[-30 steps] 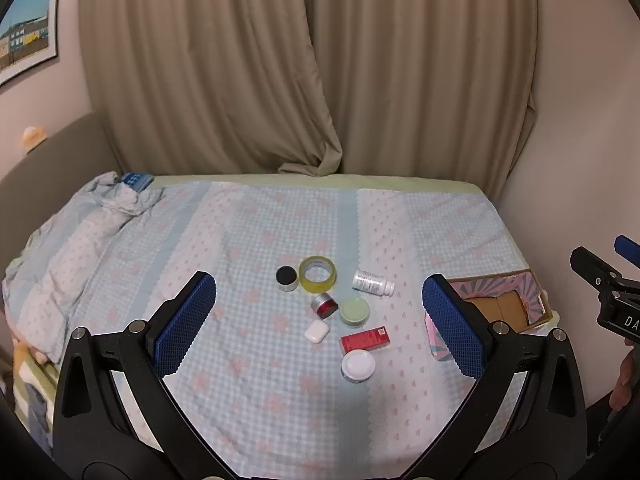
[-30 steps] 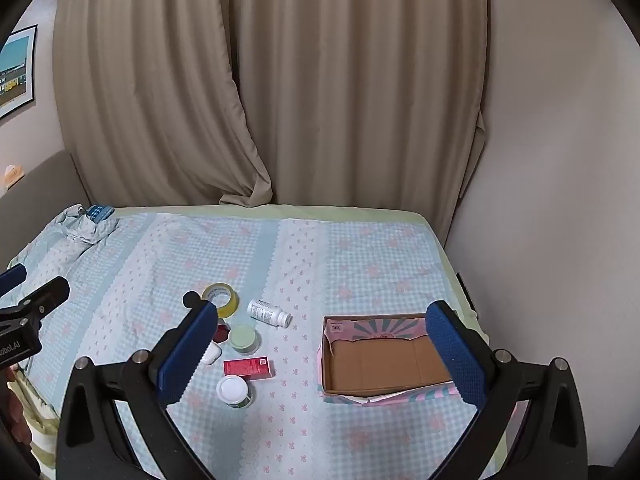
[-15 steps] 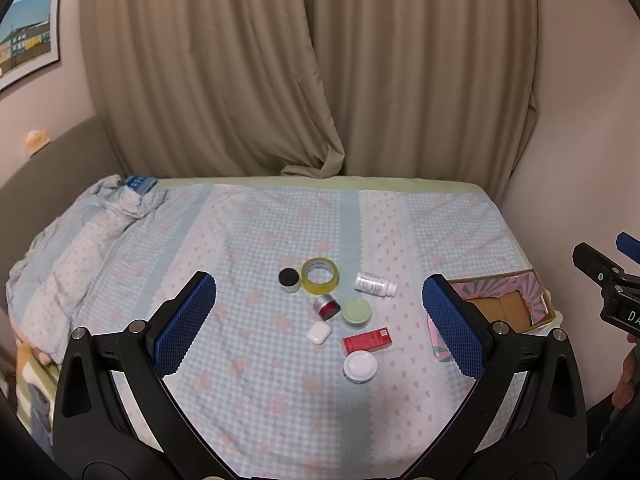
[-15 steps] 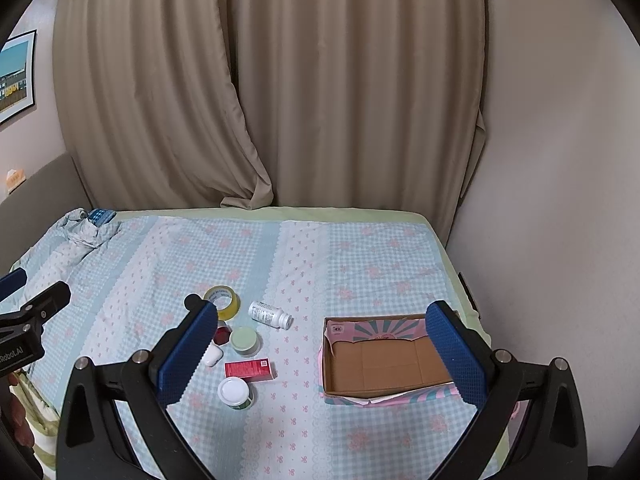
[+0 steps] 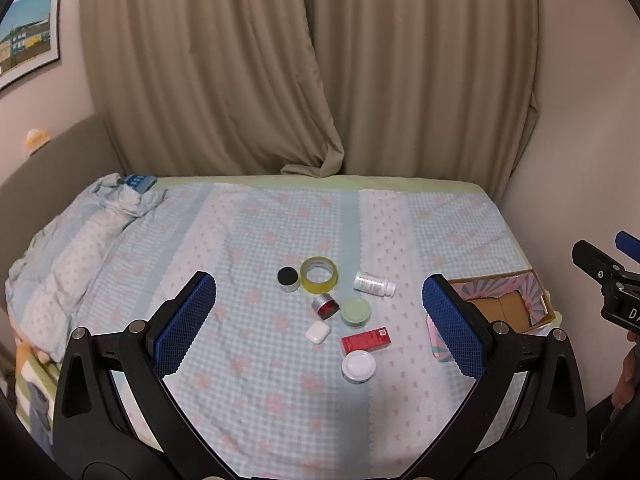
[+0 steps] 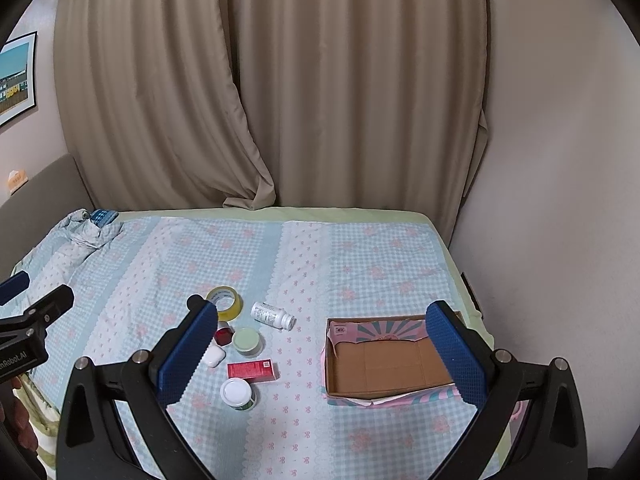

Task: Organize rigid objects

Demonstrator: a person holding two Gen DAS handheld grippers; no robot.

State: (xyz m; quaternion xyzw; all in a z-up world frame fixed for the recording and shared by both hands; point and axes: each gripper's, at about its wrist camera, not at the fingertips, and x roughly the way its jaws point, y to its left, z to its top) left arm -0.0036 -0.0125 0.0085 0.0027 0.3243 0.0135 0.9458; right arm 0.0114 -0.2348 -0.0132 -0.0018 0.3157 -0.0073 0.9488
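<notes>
Small items lie clustered mid-bed: a yellow tape roll (image 5: 319,275), a black-lidded jar (image 5: 288,279), a white pill bottle (image 5: 374,283) on its side, a red-topped tin (image 5: 325,306), a green-lidded jar (image 5: 355,311), a white earbud case (image 5: 317,332), a red box (image 5: 365,340) and a white-lidded jar (image 5: 359,366). An open cardboard box (image 6: 386,360) sits to their right, nothing inside. My left gripper (image 5: 318,324) is open, held above and short of the cluster. My right gripper (image 6: 320,354) is open, held above the gap between cluster and box.
A light blue checked quilt (image 5: 256,240) covers the bed and bunches up at the far left (image 5: 120,200). Beige curtains (image 5: 312,80) hang behind. A wall (image 6: 560,200) runs along the right edge, close to the box.
Both views have shifted slightly, the objects sitting a little lower in frame. Both grippers stay open and nothing on the bed has moved.
</notes>
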